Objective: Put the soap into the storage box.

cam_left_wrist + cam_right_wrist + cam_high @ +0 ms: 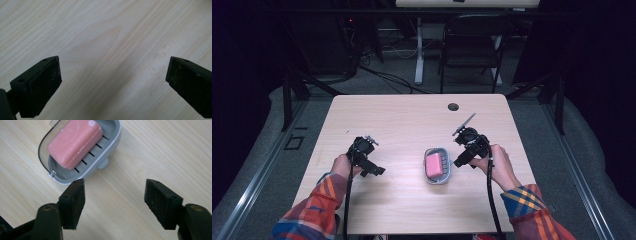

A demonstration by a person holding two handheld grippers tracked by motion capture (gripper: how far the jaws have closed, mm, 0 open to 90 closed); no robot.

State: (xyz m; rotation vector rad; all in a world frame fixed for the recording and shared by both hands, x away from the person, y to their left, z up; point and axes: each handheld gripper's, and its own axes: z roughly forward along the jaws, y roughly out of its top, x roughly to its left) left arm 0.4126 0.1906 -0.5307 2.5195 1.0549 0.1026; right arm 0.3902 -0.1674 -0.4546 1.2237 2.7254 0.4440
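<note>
Soap is sitting in its dish, both tongs empty.
Your right tongs (pixel 113 203) are gaping just beside the dish (pixel 113 143) holding the soap (pixel 75 142); left tongs (pixel 113 82) are hanging open, well apart. Swinging back carelessly, you're risking clipping the dish rim and tipping it.

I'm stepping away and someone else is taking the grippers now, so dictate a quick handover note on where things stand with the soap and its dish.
Left claw: open, nothing between its jaws, held over bare table left of the work.
Right claw: open, nothing between its jaws, just beside the soap dish, not touching it.
Things: the pink soap bar lies inside the grey soap dish, resting on the slatted insert. The dish sits near the table's middle, right of centre.
Done: the soap is in the dish.
Left: nothing obvious with the soap; probably only draw the right claw clear.
</note>
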